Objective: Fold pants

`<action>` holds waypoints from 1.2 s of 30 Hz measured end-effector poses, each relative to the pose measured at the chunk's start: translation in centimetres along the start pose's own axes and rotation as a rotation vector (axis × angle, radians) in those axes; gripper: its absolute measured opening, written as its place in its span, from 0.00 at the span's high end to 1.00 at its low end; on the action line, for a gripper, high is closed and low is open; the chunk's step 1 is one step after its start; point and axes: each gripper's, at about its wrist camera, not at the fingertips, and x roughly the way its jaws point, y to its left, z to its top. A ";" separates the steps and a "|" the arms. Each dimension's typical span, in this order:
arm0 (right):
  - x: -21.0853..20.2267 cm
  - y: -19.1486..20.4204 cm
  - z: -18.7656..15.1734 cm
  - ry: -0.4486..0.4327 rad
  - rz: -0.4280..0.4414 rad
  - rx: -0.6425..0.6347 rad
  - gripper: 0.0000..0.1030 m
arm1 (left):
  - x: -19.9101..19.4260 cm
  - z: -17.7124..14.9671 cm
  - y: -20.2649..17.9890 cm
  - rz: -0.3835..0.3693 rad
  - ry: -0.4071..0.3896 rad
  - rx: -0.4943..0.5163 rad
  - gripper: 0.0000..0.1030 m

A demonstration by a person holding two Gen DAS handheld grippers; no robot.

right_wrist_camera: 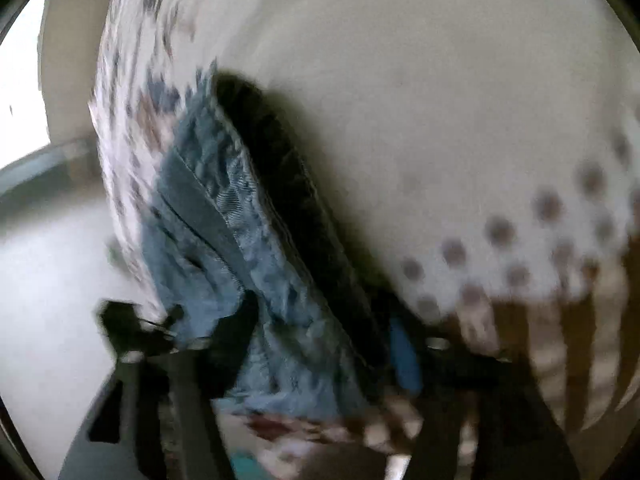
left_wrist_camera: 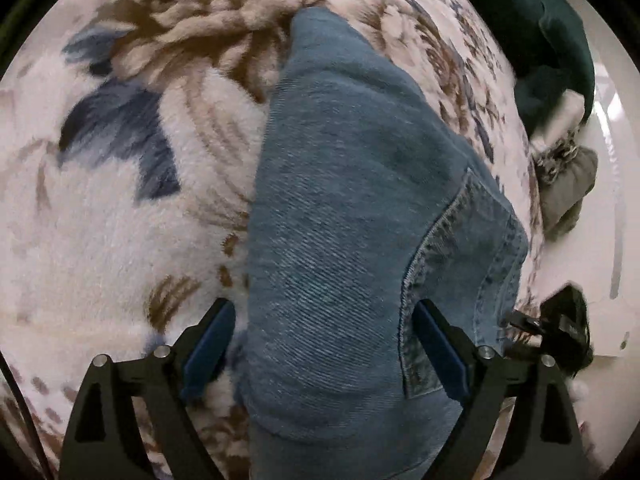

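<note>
While the folded blue denim pants lie on the plush white blanket with brown and blue flowers, both tools appear to have let go, so the step in hand looks like the release after a fold. Seen from the left wrist, the left gripper stands wide open, its blue-padded fingers straddling the near end of the denim without pressing it; a stitched back pocket sits just inside the right-hand finger. The right wrist view is badly blurred, yet the right gripper seems open too, with the bunched waistband edge of the pants passing between its dark fingers and nothing clearly pinched. That other tool also shows as a black shape just beside the pocket corner in the left view. Judging by the narrow stack, at least one fold is done. A next move would probably call for gripping one end and carrying it over the other, keeping edges aligned, or smoothing the bundle if it is final.
</note>
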 end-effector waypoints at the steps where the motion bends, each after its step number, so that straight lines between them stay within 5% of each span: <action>1: -0.1 -0.7 -0.7 -0.010 0.045 0.026 0.25 | 0.2 0.1 0.3 -0.014 -0.004 -0.010 0.08; 6: 4.3 -3.0 -3.4 0.091 0.208 0.135 0.21 | 1.0 0.5 0.1 -0.021 -0.005 -0.007 0.00; 12: 7.7 -0.2 -2.4 -0.010 0.406 0.129 0.10 | 1.1 1.0 0.2 -0.037 0.000 -0.009 0.00; 16: 9.2 1.2 -2.8 -0.052 0.268 0.040 0.14 | 0.8 1.0 1.0 -0.081 -0.007 -0.027 0.01; 17: 9.3 1.2 -2.9 -0.075 0.238 0.048 0.26 | 0.5 1.0 1.0 -0.085 -0.022 -0.024 0.12; 18: 9.3 1.3 -3.0 -0.082 0.201 0.058 0.38 | 0.0 0.9 0.9 -0.093 -0.043 -0.007 0.41; 21: 8.3 2.4 -4.0 -0.136 0.153 0.067 0.60 | -1.0 0.8 -0.3 -0.112 -0.047 0.060 0.64; 25: 7.1 4.2 -5.2 -0.203 0.126 0.064 0.66 | -3.0 0.6 -2.6 -0.109 -0.054 0.137 0.74; 36: -1.2 12.7 -10.3 -0.317 0.134 0.017 0.72 | -11.7 2.3 -6.7 -0.191 -0.043 0.278 0.75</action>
